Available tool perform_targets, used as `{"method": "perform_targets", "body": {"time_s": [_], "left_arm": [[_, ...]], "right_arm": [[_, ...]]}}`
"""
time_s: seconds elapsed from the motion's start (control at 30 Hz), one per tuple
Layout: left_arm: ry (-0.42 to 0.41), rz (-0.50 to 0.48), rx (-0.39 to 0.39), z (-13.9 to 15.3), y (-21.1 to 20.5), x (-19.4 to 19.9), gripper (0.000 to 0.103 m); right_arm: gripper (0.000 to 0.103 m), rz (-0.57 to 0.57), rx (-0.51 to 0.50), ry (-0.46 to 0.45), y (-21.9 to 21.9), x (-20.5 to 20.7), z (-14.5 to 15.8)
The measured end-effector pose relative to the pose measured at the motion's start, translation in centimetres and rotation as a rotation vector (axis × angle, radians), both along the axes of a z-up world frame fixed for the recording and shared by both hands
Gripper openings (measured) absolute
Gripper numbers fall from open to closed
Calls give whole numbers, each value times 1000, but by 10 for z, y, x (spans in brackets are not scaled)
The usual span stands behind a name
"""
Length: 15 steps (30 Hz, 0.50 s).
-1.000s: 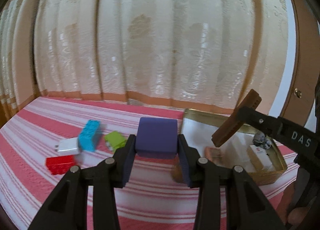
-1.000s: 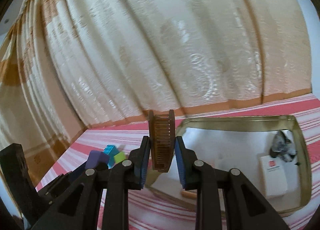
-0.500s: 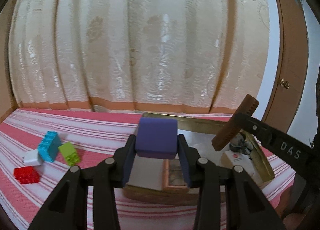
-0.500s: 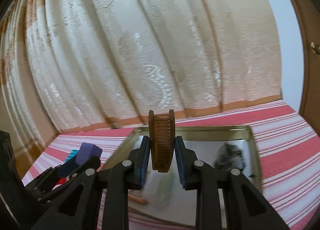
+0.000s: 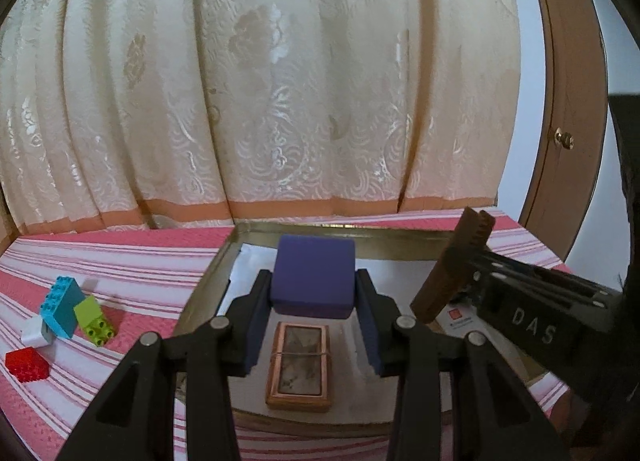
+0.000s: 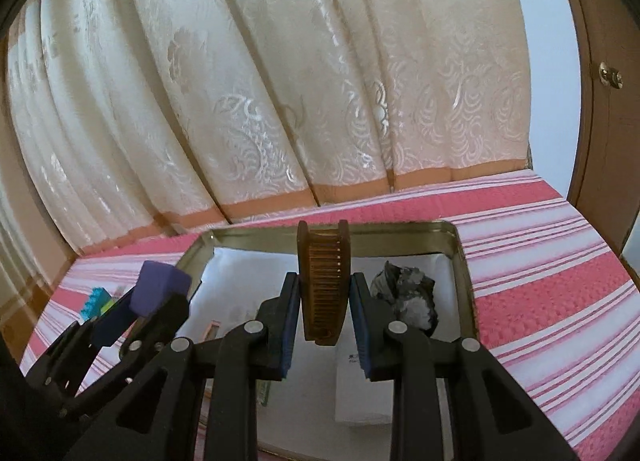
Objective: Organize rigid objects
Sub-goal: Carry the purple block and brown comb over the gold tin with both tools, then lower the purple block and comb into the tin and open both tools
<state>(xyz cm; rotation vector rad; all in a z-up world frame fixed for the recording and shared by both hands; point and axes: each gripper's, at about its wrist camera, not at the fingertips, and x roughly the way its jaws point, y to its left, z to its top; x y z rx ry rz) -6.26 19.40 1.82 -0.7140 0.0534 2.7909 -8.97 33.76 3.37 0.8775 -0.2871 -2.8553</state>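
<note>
Purple block (image 5: 313, 275) clamped in left gripper (image 5: 313, 325), held above the tin tray (image 5: 208, 285), over a copper-framed box (image 5: 299, 367) lying on the tray's white liner. Brown wooden comb (image 6: 323, 285) clamped upright in right gripper (image 6: 324, 325), also above the tray, near a crumpled grey wad (image 6: 406, 297) and a white box (image 6: 362, 385). Left of tray on the red-striped cloth (image 5: 132, 261): blue brick (image 5: 62, 307), green brick (image 5: 94, 317), white piece (image 5: 32, 333), red brick (image 5: 26, 364), close together. Cream curtain (image 5: 280, 101) behind.
</note>
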Motion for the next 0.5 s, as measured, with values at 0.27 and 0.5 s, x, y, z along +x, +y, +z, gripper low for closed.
{"method": "perform_targets", "body": {"time_s": [0.27,0.5], "left_arm": [[-30,23,-19,-9,0,-11,40],[-66,50,-46,-18,-1,-19,40]], "right_arm": [[28,-3,47,-28,-11,-8,-11],[28,-16,78,-20,-18,-12,-15]]}}
